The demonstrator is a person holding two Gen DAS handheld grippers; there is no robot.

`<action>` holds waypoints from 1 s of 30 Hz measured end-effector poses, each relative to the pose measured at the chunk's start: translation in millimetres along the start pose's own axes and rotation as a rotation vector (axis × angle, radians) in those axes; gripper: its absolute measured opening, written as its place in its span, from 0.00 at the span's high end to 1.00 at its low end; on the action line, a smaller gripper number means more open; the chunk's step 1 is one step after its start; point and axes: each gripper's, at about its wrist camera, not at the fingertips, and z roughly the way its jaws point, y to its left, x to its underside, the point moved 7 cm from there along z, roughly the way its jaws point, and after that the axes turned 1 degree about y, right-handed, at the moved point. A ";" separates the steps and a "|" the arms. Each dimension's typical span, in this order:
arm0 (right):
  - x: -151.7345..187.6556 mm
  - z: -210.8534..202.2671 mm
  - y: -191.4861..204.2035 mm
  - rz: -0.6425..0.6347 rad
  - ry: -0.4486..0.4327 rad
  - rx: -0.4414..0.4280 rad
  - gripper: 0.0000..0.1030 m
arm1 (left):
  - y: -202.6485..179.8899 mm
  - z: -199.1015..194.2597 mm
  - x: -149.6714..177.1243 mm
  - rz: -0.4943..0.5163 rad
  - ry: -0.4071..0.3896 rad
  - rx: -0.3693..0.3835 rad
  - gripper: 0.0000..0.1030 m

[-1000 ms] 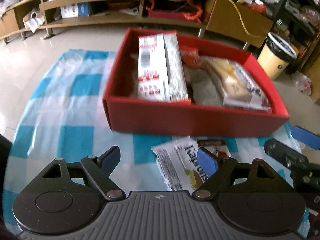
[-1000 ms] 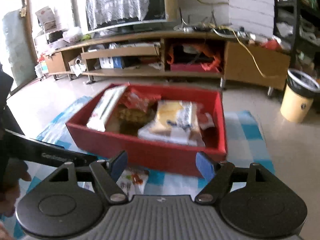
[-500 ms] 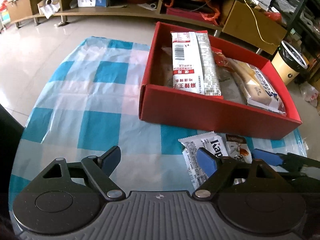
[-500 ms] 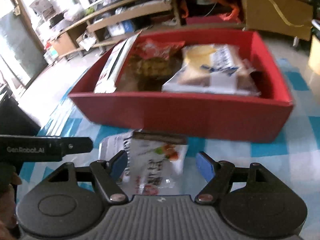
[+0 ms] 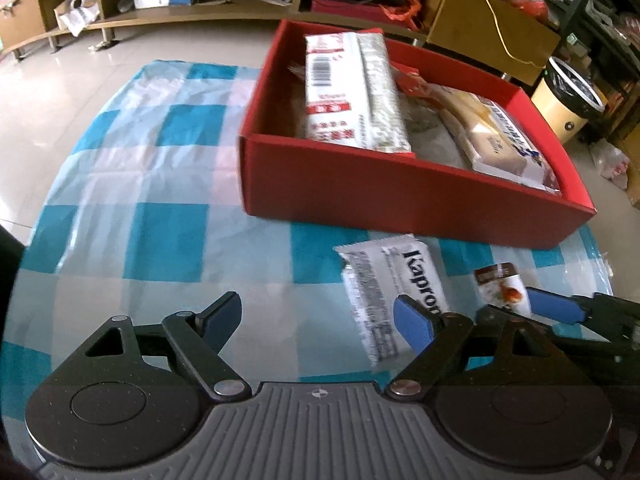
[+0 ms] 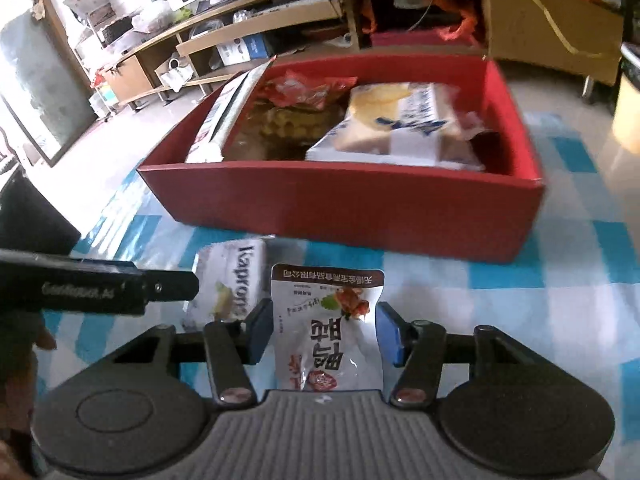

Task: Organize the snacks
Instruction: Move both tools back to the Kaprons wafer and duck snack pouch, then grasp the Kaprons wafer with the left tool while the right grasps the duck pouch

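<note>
A white snack packet with a brown top band and red print [image 6: 326,320] lies flat on the checked cloth [image 6: 500,320], just before the red box [image 6: 344,208]. My right gripper [image 6: 325,330] straddles it; its jaws are closing, with the blue pads at the packet's side edges and no crumpling visible. A white Kapron packet [image 5: 394,284] lies to the left of that packet. My left gripper [image 5: 316,322] hangs open over the cloth with nothing between its fingers; its right finger overlaps the Kapron packet's near end. The box holds several snack packs.
A low wooden shelf unit [image 5: 200,12] runs along the back wall. A yellow bin with a black liner [image 5: 568,92] stands on the floor at the right. Bare tiled floor [image 5: 60,80] surrounds the cloth. A hand [image 6: 24,344] holds the left gripper's handle.
My right gripper has dropped down over the brown-topped packet and its jaws have narrowed around it. The left gripper's view has shifted a little, its jaws unchanged.
</note>
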 end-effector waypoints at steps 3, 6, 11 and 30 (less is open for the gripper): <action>6.1 -13.5 -5.3 -0.059 -0.030 0.074 0.51 | -9.7 5.2 -2.4 -0.003 -0.003 -0.004 0.14; 11.6 -21.8 -11.6 -0.078 -0.044 0.110 0.51 | -21.0 14.4 -6.2 -0.038 0.009 0.010 0.14; 19.2 -21.8 -20.5 -0.064 -0.038 0.125 0.51 | -37.7 25.7 -9.6 -0.031 -0.007 -0.061 0.11; 31.3 -24.1 -40.8 0.032 -0.008 0.107 0.40 | -15.1 1.9 18.4 0.092 -0.047 -0.083 0.14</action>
